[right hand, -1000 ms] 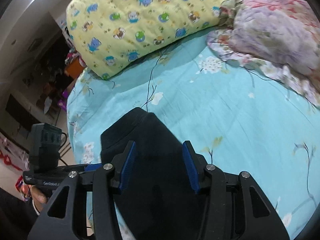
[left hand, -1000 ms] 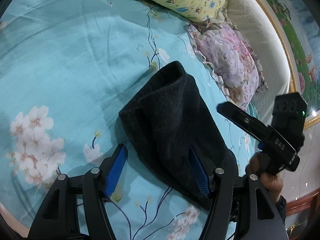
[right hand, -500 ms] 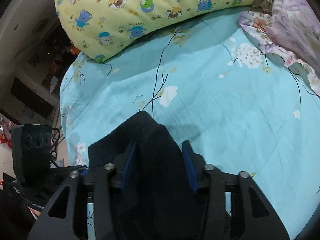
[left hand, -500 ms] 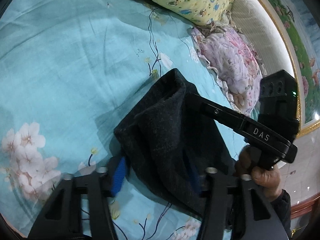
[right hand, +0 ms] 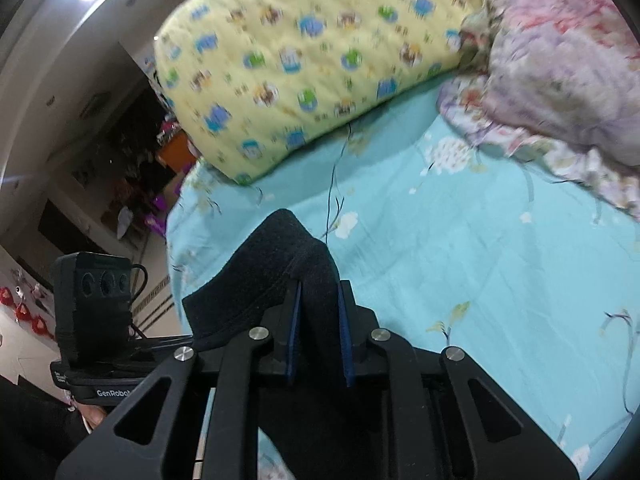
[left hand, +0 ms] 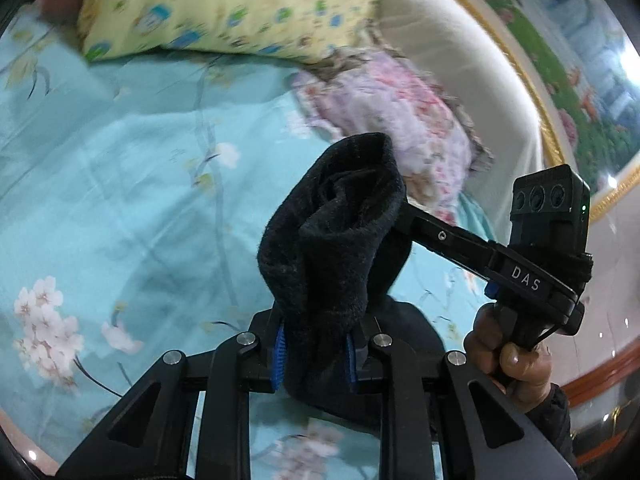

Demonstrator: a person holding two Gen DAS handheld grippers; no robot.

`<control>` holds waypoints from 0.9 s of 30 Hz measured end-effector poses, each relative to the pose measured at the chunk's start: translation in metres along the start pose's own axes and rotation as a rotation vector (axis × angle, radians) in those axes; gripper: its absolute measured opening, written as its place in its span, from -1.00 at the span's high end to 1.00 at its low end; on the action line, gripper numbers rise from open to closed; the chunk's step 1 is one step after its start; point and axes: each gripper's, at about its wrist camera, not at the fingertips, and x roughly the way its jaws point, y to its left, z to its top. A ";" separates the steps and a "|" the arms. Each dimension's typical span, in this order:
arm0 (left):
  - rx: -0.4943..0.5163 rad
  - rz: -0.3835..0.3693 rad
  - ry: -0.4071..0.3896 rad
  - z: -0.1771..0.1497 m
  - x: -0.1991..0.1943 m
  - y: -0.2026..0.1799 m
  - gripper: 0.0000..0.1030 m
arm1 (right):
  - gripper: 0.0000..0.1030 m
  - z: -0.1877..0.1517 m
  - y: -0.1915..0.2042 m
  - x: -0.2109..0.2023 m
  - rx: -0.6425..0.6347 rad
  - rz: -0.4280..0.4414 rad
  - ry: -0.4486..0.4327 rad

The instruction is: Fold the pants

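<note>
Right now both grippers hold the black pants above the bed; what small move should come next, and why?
Probably carry the lifted end forward, toward the yellow pillow, and lay it down flat. Both the left gripper and the right gripper have just closed on the black pants, which hang bunched above the blue sheet, so no fold is laid yet.

Home bedroom, floral bedsheet, pillow

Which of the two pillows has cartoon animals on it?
The yellow pillow, by the bed's far edge; the pillow beside it is pink and purple with flowers.
</note>
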 end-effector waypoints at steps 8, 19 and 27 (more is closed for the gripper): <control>0.145 -0.093 -0.001 -0.016 -0.016 -0.076 0.59 | 0.65 -0.022 0.001 -0.074 0.023 -0.007 -0.122; 0.343 -0.182 0.087 -0.067 -0.002 -0.177 0.59 | 0.66 -0.085 -0.030 -0.175 0.142 -0.055 -0.290; 0.439 -0.201 0.164 -0.106 0.018 -0.221 0.58 | 0.67 -0.139 -0.054 -0.217 0.231 -0.080 -0.370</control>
